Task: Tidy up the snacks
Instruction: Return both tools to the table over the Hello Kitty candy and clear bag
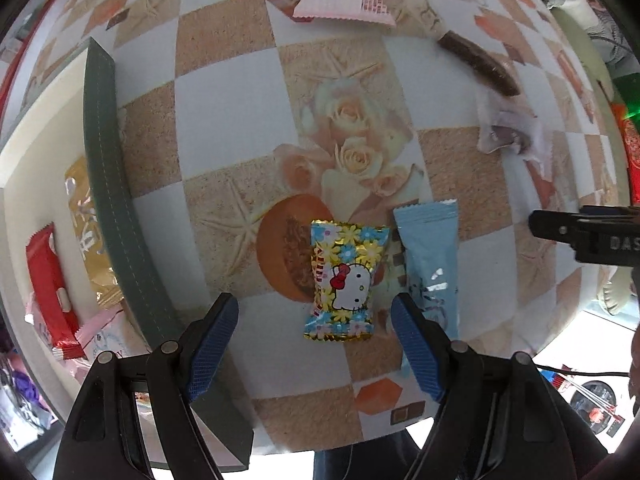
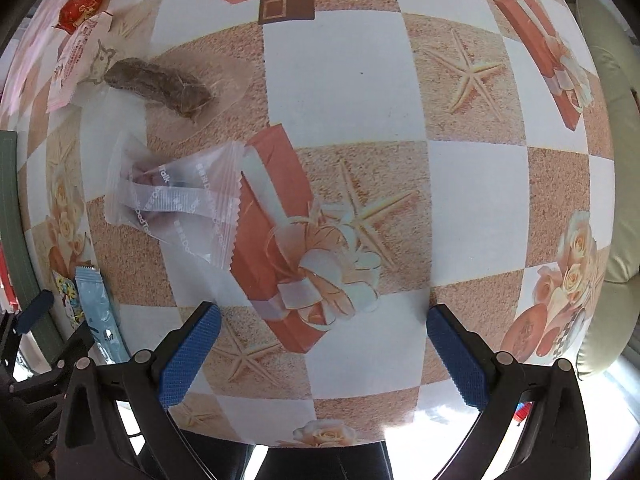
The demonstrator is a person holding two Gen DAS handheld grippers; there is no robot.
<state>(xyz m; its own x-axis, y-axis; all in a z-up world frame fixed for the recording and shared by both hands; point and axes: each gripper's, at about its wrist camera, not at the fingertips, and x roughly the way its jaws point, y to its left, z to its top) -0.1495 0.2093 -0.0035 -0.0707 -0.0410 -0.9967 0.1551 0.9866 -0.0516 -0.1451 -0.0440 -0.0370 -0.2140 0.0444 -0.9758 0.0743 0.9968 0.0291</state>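
Patterned table [image 1: 224, 92]; left gripper [image 1: 314, 340] fingers wide apart, empty, Hello Kitty candy [image 1: 346, 280] just ahead between them, touching neither; blue packet [image 1: 430, 256] beside candy.

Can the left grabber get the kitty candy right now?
Probably yes. The left gripper is open above the kitty candy, nothing covering it. The blue packet lies right beside it, under one finger, so it might get bumped.

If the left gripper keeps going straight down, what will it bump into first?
Probably the Hello Kitty candy packet, which lies between the open left gripper fingers; the right finger may brush the blue packet beside it.
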